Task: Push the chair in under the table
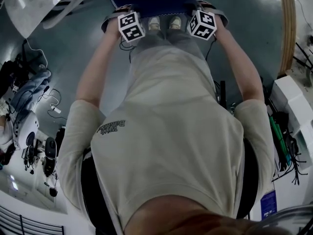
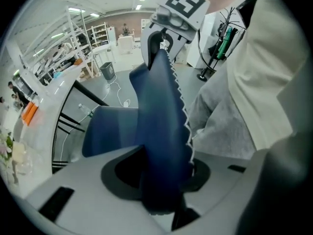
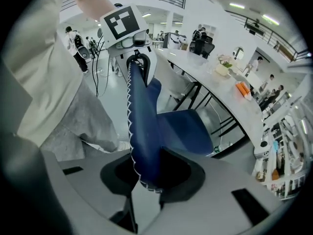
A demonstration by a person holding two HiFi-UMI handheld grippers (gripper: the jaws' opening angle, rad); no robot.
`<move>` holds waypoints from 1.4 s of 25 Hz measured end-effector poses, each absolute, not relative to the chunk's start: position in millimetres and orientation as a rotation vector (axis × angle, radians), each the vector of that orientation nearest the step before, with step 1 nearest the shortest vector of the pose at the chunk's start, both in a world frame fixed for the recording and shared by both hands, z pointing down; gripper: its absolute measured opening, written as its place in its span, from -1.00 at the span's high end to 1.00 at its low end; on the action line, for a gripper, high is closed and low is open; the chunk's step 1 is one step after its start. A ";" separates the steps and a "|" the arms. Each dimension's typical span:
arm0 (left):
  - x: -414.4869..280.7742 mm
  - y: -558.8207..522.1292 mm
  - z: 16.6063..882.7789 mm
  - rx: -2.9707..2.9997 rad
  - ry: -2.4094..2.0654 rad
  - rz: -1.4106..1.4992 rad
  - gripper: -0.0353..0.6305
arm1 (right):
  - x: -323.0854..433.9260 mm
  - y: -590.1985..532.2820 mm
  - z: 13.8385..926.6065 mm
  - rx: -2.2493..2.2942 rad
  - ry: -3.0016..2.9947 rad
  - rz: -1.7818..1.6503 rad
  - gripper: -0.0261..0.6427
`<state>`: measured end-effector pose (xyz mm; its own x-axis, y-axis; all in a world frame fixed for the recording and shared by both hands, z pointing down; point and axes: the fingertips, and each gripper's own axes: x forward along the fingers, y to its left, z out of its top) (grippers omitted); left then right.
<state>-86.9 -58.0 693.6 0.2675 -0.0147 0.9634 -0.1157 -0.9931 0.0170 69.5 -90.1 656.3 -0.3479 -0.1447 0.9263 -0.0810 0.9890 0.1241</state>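
The blue chair (image 1: 156, 1) stands right in front of me at the top of the head view, its backrest edged with white zigzag stitching. My left gripper (image 1: 119, 10) is shut on the left part of the backrest's top edge, and my right gripper (image 1: 209, 8) on the right part. In the left gripper view the backrest (image 2: 161, 121) fills the gap between the left gripper's (image 2: 164, 182) jaws, with the seat (image 2: 110, 129) beyond. The right gripper (image 3: 145, 176) likewise clamps the backrest (image 3: 144, 126). The white curved table (image 3: 215, 87) runs just past the seat (image 3: 186, 126).
The table's edge (image 1: 34, 9) shows at top left of the head view, on black legs (image 2: 68, 126). A bottle (image 2: 86, 110) lies on the floor under it. Cables and gear (image 1: 29, 146) crowd the floor on the left, white cabinets (image 1: 293, 102) on the right. Orange items (image 3: 243, 89) sit on the tabletop.
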 end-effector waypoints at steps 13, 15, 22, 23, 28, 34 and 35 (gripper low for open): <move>-88.6 -183.7 687.0 2.437 -0.268 1.910 0.54 | 67.7 -206.6 650.8 0.219 -1.934 -0.113 0.60; -84.7 -199.8 686.2 2.421 -0.277 1.914 0.54 | 71.5 -223.1 649.6 0.207 -1.939 -0.124 0.60; -86.4 -258.1 687.5 2.362 -0.350 1.918 0.54 | 70.0 -282.4 649.9 0.152 -1.952 -0.158 0.59; -88.6 -264.3 688.0 2.354 -0.346 1.929 0.54 | 67.5 -288.7 650.3 0.139 -1.954 -0.161 0.59; -101.6 -295.3 691.0 2.335 -0.387 1.903 0.54 | 54.8 -321.8 653.4 0.114 -1.956 -0.178 0.58; -91.9 -309.9 688.0 2.336 -0.353 1.894 0.54 | 62.8 -341.2 650.3 0.101 -1.960 -0.162 0.56; -92.2 -309.5 687.9 2.333 -0.350 1.883 0.53 | 62.5 -341.1 650.3 0.099 -1.963 -0.151 0.56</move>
<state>-92.2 -309.5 687.9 0.1979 -0.1020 0.9749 -0.2553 -0.9656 -0.0493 62.5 -341.1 650.3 -0.3861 -0.1406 0.9117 0.0009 0.9883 0.1528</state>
